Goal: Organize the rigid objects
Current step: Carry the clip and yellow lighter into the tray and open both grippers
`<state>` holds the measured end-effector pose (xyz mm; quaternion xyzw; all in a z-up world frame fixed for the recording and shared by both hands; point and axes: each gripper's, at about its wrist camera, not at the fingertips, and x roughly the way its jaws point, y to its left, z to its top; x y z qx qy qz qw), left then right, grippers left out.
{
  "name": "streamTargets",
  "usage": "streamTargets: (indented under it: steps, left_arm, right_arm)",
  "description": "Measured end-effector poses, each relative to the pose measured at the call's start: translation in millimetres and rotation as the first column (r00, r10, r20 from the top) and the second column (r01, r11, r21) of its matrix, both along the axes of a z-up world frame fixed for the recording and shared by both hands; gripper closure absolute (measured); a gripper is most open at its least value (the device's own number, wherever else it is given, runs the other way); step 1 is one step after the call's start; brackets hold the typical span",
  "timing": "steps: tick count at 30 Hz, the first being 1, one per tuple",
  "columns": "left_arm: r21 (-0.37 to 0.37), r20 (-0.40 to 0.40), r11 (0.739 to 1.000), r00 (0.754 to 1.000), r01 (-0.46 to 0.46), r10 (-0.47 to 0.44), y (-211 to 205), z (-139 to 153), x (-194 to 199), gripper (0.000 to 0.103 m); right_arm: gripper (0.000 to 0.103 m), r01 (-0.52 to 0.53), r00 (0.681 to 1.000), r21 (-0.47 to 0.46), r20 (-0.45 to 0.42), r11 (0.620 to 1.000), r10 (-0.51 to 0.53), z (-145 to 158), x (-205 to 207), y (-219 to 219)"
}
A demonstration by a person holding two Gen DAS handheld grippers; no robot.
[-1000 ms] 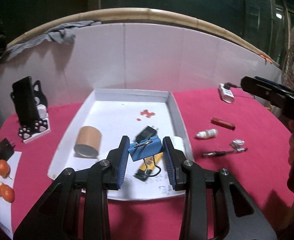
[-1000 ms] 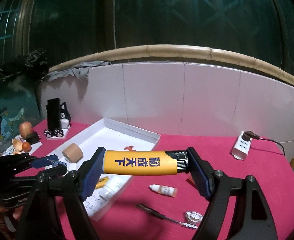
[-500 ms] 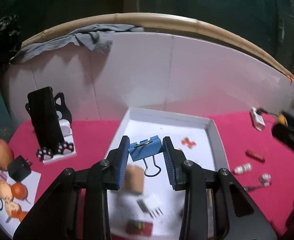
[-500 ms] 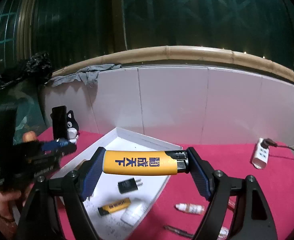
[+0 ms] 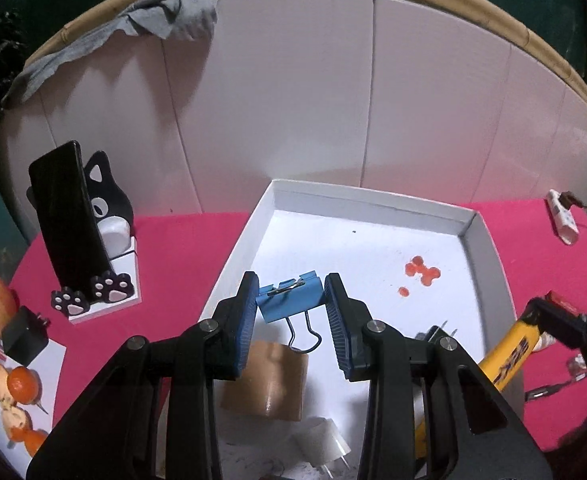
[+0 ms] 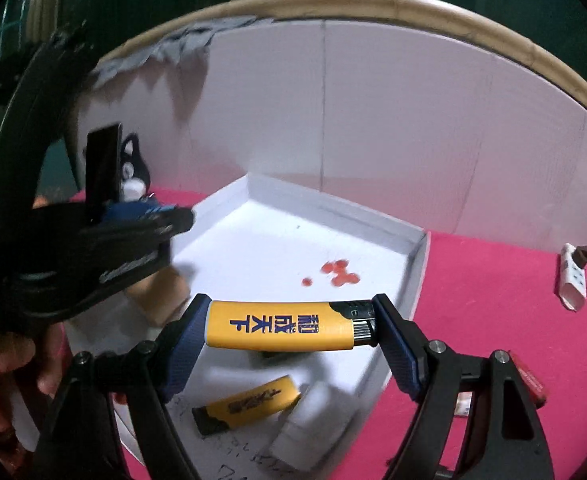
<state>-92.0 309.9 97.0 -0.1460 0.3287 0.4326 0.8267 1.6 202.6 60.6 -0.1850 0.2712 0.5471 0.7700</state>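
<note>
Left gripper (image 5: 291,312) jaws narrow, pinching a blue binder clip (image 5: 289,302) by its stiff body above the white tray (image 5: 469,236). Right gripper (image 6: 289,326) jaws wide, gripping a yellow lighter (image 6: 279,326) endwise; light, smooth, apt to slip.

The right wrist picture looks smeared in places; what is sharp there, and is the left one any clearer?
Right wrist view: held yellow lighter sharp; left gripper and second lighter blurred. Left wrist view: blue binder clip crisp, tray edges bowed by the fisheye.
</note>
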Motion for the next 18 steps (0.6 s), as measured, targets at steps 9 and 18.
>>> streamTargets:
  steps: [9, 18]
  left_arm:
    - [-0.001, 0.019, 0.999, 0.999, -0.041, 0.041, 6.8, 0.3, -5.5, 0.053]
    - [0.035, 0.107, 0.990, 0.986, -0.135, 0.130, -0.9, 13.9, -36.0, 0.007]
  right_arm:
    - [0.017, -0.025, 0.999, 0.018, 0.022, 1.000, 0.024, 0.8, -10.9, 2.6]
    - [0.000, 0.021, 0.996, 0.042, 0.089, 0.999, -0.025, 14.7, -15.0, -8.4]
